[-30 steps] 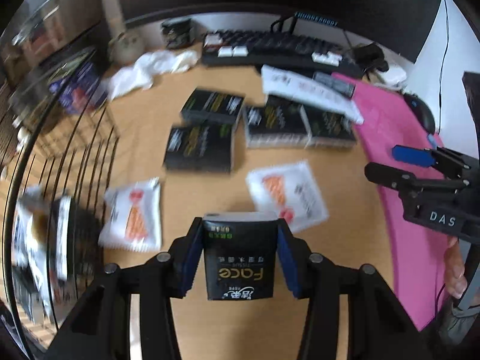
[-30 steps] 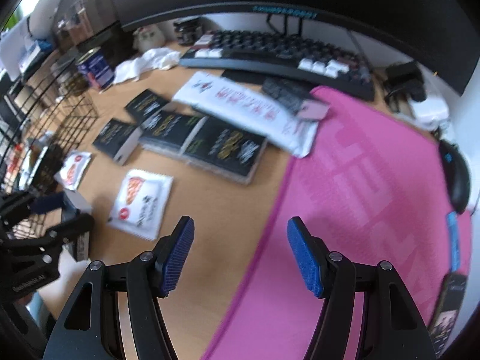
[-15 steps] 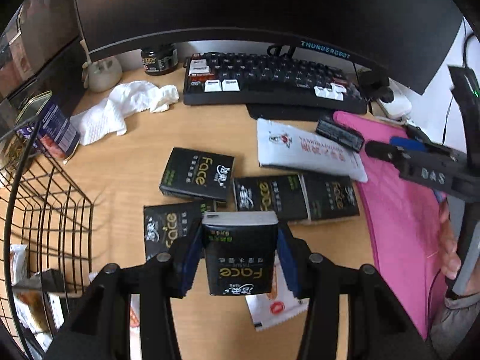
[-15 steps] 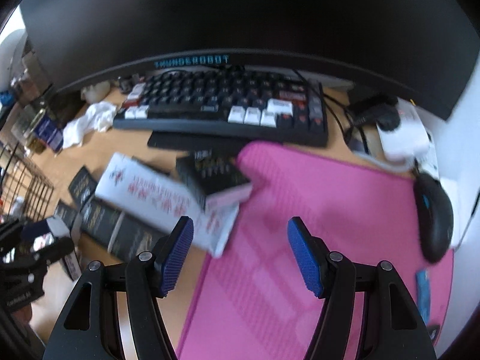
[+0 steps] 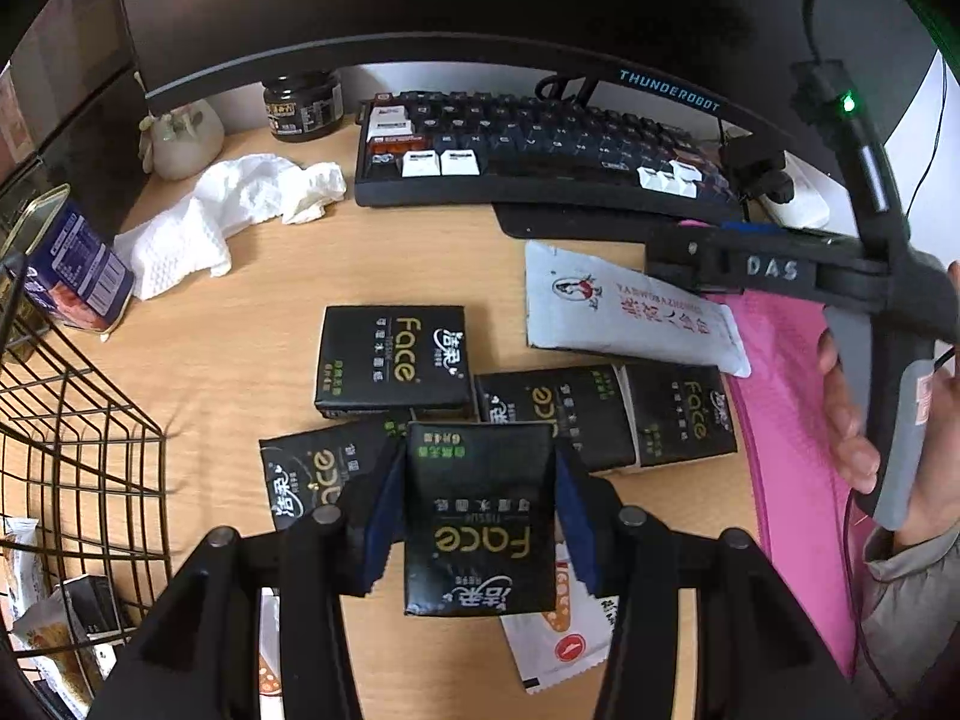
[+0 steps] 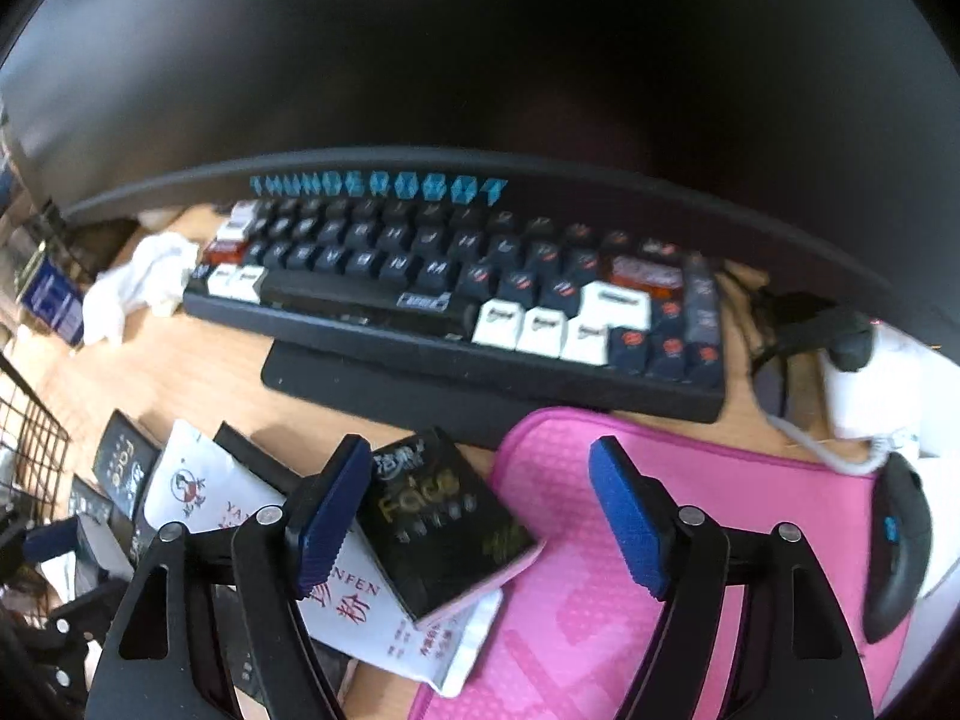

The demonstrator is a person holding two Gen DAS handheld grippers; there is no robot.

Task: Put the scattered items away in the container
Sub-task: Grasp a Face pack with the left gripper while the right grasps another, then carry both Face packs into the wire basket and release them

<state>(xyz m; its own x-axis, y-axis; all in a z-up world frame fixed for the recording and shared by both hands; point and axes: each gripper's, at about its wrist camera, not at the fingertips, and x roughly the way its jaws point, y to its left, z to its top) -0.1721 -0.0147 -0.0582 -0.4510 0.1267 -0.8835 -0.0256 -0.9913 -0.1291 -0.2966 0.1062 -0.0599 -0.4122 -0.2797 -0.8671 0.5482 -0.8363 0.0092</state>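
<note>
The left gripper [image 5: 477, 519] is clamping a black tissue pack [image 5: 479, 516] between its blue pads, holding it above the desk [image 5: 252, 336]. The right gripper [image 6: 477, 507] is standing wide with nothing pressed in it; its jaws have just been opening further, and they are straddling another pack [image 6: 441, 525] that is lying tilted on a white pouch [image 6: 204, 489] at the edge of the pink mat [image 6: 750, 516]. The wire basket [image 5: 78, 414] at the left is already holding a few wrapped things, but four packs [image 5: 393, 360], two sachets [image 5: 561, 642] and the pouch are lying loose, so I'd judge most of the tidying is left. Compared with a second ago, the right gripper is now facing the keyboard [image 6: 456, 300] with the pack between its jaws instead of bare mat, while the left one is keeping its hold and looking further up the desk.
</note>
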